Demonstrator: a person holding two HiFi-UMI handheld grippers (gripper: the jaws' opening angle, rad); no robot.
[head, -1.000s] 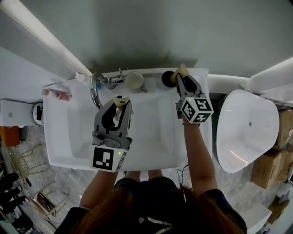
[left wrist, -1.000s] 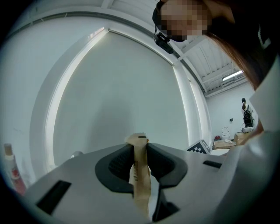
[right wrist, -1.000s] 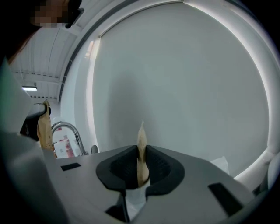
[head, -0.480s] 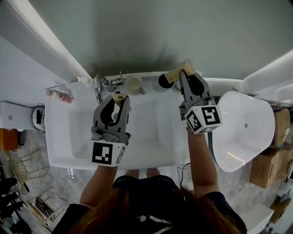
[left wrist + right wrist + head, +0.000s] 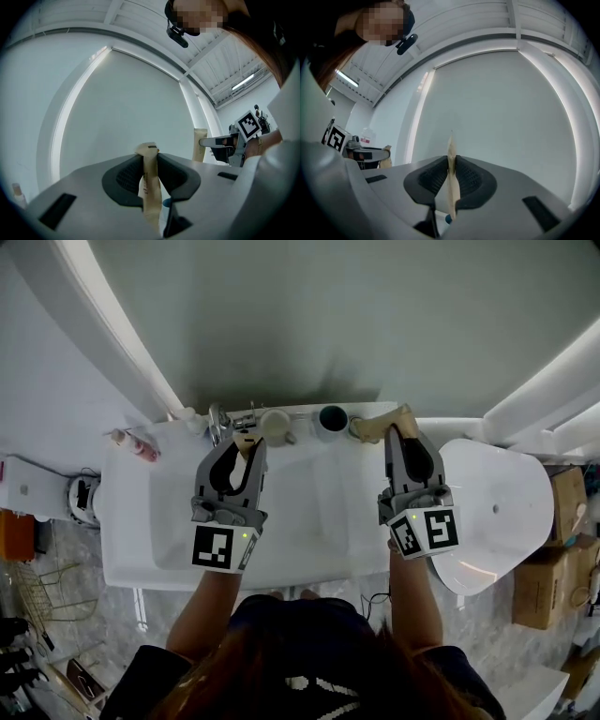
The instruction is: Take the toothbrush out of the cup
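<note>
R gripper [image 5: 401,429], jaws nearly together & just tightened, pinches the paper-wrapped toothbrush [image 5: 373,427]. It's held up just right of the dark cup [image 5: 332,418] & looks clear of it. L gripper [image 5: 246,444] at left clamps another tan packet [image 5: 149,180]. Extraction looks done; only set-down left.

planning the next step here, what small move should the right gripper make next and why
Probably swing the right gripper slightly toward the sink basin, away from the dark cup: its jaws have just been closing and clamp the paper-wrapped toothbrush, which looks clear of the cup but close beside its rim.
</note>
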